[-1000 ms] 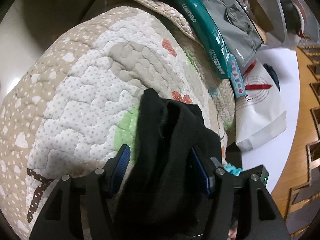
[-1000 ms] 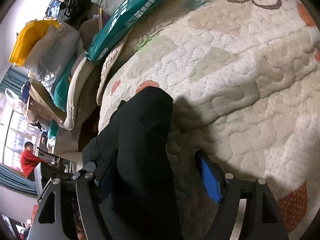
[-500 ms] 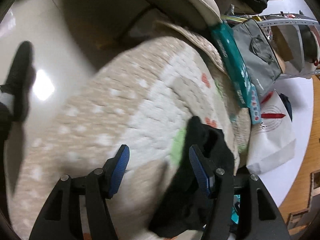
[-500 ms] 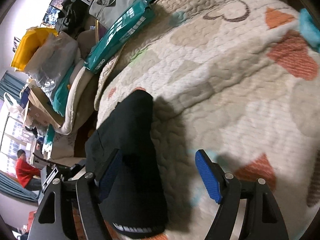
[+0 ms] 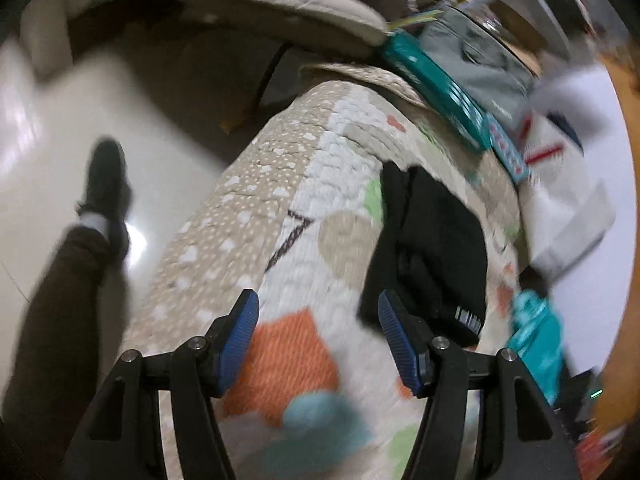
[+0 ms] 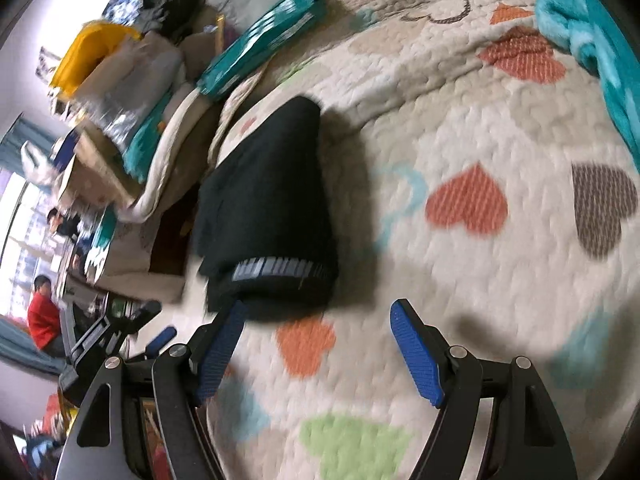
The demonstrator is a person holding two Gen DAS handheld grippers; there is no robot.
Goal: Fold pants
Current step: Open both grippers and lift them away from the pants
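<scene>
The black pants (image 6: 268, 208) lie folded in a compact bundle on the quilted heart-pattern bedspread (image 6: 480, 128), with a grey-striped waistband facing me. They also show in the left wrist view (image 5: 432, 248), to the right of the fingers. My left gripper (image 5: 318, 344) is open and empty, held above the bedspread (image 5: 304, 184) and apart from the pants. My right gripper (image 6: 320, 356) is open and empty, just short of the bundle's near end. The other gripper (image 6: 116, 332) shows at the lower left of the right wrist view.
A teal towel (image 6: 592, 40) lies at the bed's far right. A teal box (image 6: 260, 44), grey bag and stacked bedding crowd the far side. The person's leg and black shoe (image 5: 104, 184) stand on the shiny floor left of the bed. A white bag (image 5: 568, 208) is at right.
Both grippers let go of the pants and pulled back. The folded bundle now rests on the bedspread; the left gripper has swung left, away from it.
</scene>
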